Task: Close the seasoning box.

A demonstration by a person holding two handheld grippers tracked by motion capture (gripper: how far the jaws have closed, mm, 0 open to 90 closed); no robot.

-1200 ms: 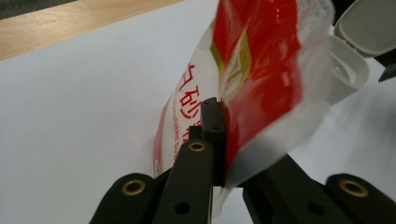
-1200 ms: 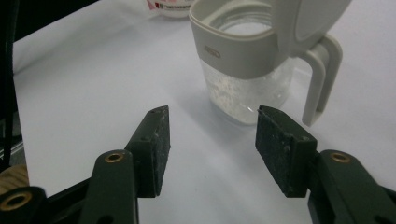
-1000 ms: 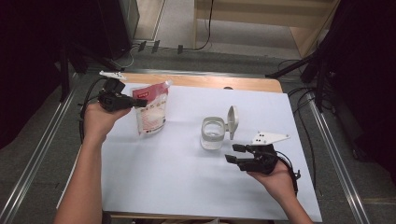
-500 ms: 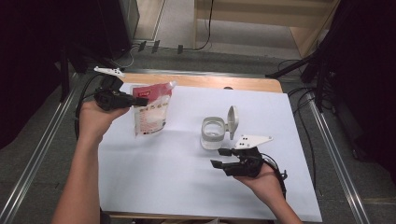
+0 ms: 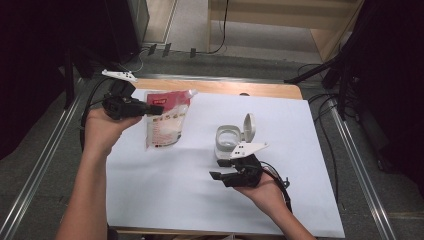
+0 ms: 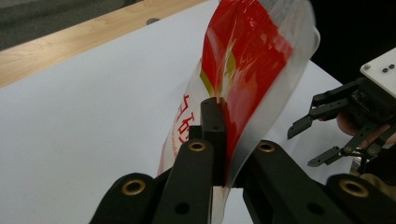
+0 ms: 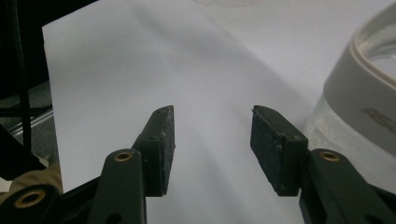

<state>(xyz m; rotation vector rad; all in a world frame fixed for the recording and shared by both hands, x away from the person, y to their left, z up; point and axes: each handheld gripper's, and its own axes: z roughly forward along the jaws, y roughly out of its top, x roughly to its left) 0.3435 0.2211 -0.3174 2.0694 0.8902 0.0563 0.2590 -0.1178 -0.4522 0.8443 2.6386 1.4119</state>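
Clearly, left claw (image 6: 219, 140) pinches pouch (image 6: 243, 70) edge.

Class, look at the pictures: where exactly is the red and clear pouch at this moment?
In the high view the pouch hangs at the table's far left, its top edge pinched in the left gripper, left of the open-lidded white container on the white sheet.

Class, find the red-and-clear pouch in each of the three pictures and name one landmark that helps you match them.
High view: the pouch hangs left of centre, pinched by the left tool.
Left gripper view: the pouch sits at centre and upper right, clamped in the jaws.
Right gripper view: not in it.
Shared landmark: the white sheet on the table.
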